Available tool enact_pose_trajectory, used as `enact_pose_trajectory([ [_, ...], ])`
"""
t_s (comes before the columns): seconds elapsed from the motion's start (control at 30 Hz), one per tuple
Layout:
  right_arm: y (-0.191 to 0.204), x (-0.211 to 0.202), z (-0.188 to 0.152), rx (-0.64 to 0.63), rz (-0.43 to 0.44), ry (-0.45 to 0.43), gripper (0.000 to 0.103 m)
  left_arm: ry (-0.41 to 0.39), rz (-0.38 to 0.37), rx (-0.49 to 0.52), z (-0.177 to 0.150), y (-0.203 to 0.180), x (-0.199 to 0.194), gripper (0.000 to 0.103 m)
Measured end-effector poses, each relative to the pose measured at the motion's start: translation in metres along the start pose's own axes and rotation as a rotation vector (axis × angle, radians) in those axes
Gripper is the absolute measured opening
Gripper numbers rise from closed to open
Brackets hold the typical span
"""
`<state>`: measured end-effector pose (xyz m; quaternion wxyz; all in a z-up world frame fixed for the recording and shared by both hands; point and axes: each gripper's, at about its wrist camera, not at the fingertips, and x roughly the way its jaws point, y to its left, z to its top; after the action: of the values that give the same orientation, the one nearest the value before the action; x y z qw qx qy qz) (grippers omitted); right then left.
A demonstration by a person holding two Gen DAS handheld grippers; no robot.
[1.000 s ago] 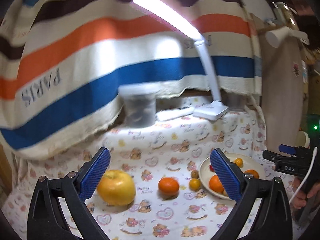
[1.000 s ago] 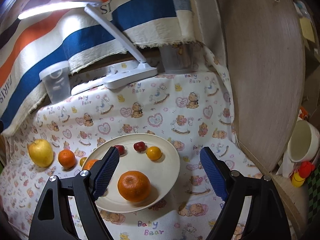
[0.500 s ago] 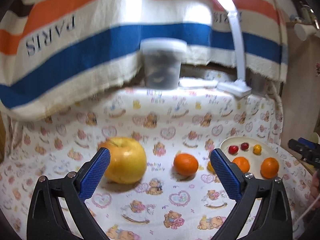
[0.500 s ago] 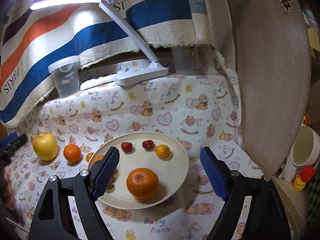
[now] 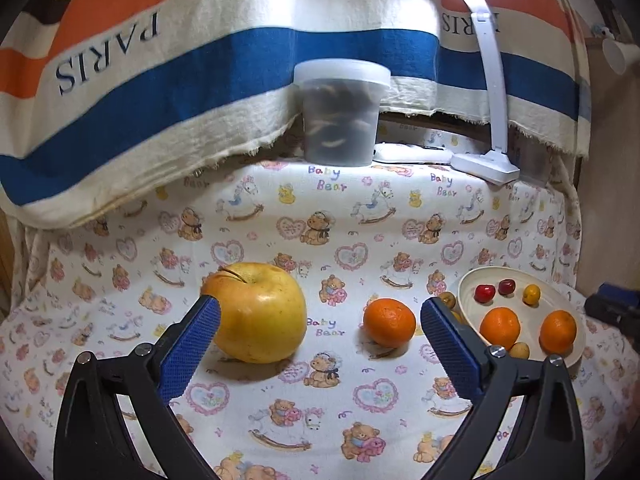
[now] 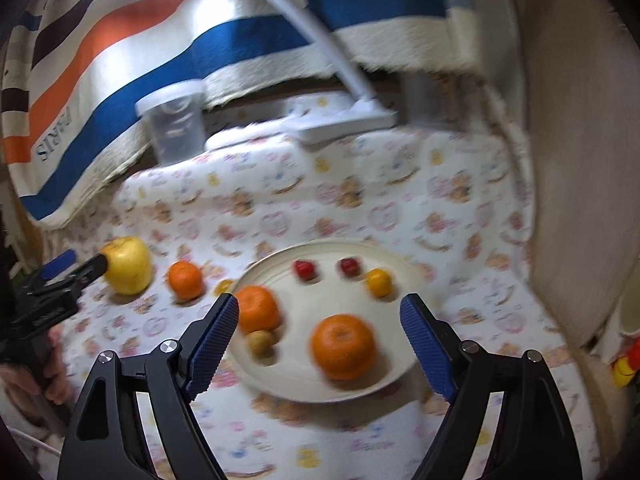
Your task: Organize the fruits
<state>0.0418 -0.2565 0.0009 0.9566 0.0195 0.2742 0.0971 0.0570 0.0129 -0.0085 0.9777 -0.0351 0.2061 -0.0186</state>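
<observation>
A big yellow apple lies on the bear-print cloth, just inside my left gripper's left finger. That gripper is open and empty. An orange sits right of the apple, nearer the right finger. Beyond it the cream plate holds two oranges, two small red fruits and small yellow ones. In the blurred right wrist view my right gripper hangs open over the plate, with one orange between and beyond its fingers. The apple and the left gripper show at the far left.
A lidded clear tub and a white desk lamp's base stand at the back under a striped hanging cloth. A wooden panel closes the right side. A small yellow fruit lies on the cloth beside the plate.
The left gripper has sunk and drawn closer to the apple, which now looms larger by its left finger. The right view has swung, bringing the left gripper into sight beside the apple.
</observation>
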Motion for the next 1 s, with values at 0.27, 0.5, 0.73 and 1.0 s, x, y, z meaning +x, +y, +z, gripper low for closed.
enact_pose_trajectory([
  [0.27, 0.054, 0.035, 0.037, 0.005, 0.179, 0.172, 0.084, 0.017, 0.006, -0.117, 0.002, 0.027, 0.004, 0.1],
  [0.5, 0.081, 0.096, 0.065, -0.087, 0.028, 0.289, 0.083, -0.003, 0.049, -0.113, 0.001, 0.028, 0.004, 0.1],
  [0.73, 0.084, 0.151, 0.077, -0.174, -0.006, 0.445, 0.057, 0.03, 0.156, -0.121, 0.001, 0.03, 0.009, 0.1],
  [1.0, 0.089, 0.189, 0.069, -0.296, -0.096, 0.536, 0.037, 0.056, 0.138, -0.113, -0.001, 0.03, 0.013, 0.1],
])
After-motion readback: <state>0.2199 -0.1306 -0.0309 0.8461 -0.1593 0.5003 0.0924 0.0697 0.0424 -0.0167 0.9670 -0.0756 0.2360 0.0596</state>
